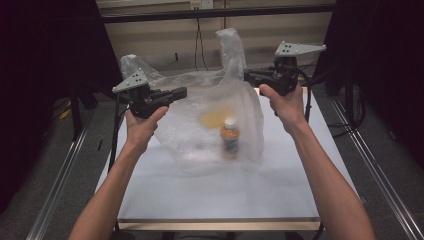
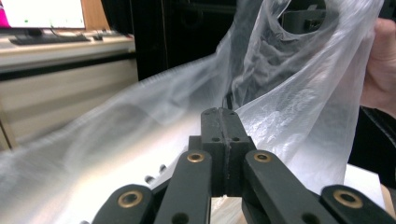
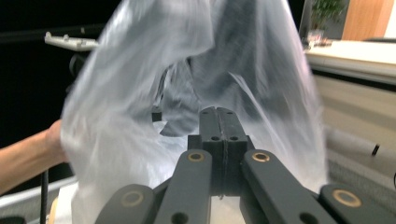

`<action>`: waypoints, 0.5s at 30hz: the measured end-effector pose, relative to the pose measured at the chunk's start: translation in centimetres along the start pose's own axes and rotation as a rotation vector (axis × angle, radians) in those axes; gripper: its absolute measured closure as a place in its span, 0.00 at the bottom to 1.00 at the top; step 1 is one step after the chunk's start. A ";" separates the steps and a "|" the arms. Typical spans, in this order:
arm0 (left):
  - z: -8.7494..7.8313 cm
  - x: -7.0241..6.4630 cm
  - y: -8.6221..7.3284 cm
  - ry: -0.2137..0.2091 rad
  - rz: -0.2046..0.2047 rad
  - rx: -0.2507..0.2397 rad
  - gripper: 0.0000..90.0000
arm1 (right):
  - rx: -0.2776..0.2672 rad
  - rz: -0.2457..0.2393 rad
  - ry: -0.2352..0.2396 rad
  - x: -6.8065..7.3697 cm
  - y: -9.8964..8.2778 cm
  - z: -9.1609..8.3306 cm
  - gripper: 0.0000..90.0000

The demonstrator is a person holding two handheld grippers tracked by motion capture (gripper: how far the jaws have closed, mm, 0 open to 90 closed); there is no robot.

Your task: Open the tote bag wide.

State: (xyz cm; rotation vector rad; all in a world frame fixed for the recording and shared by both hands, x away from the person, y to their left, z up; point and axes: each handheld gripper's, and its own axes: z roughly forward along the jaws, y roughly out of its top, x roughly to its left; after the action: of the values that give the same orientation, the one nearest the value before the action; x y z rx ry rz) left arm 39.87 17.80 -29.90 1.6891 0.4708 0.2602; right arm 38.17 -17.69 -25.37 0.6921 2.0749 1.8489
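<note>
Both grippers are clamped shut on a clear plastic bag (image 1: pixel 210 125) above the table's (image 1: pixel 215 200) far edge, the left gripper (image 1: pixel 182 92) and right gripper (image 1: pixel 247 75) at opposite sides. A bottle (image 1: pixel 230 137) sits inside.

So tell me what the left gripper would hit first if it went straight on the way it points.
The left gripper points across at the clear plastic bag, jaws shut on its film. Pushing on, it would probably press into the bag wall first; the bottle sits lower.
</note>
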 end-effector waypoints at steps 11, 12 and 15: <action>2.0 -0.5 -2.3 -0.053 -0.040 0.027 1.00 | 0.080 0.030 0.040 0.2 -4.4 1.3 1.00; 2.2 -0.7 -2.6 -0.063 -0.045 0.028 1.00 | 0.096 0.035 0.044 0.3 -5.3 1.3 1.00; 3.0 -1.3 -3.2 -0.076 -0.032 0.047 1.00 | 0.111 0.035 0.042 0.4 -6.0 1.4 1.00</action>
State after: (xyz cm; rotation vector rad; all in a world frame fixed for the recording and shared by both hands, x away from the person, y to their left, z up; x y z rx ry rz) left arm 39.47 14.97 -33.46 1.7289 0.4499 0.1616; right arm 37.51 -16.68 -31.47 0.7270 2.2197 1.7928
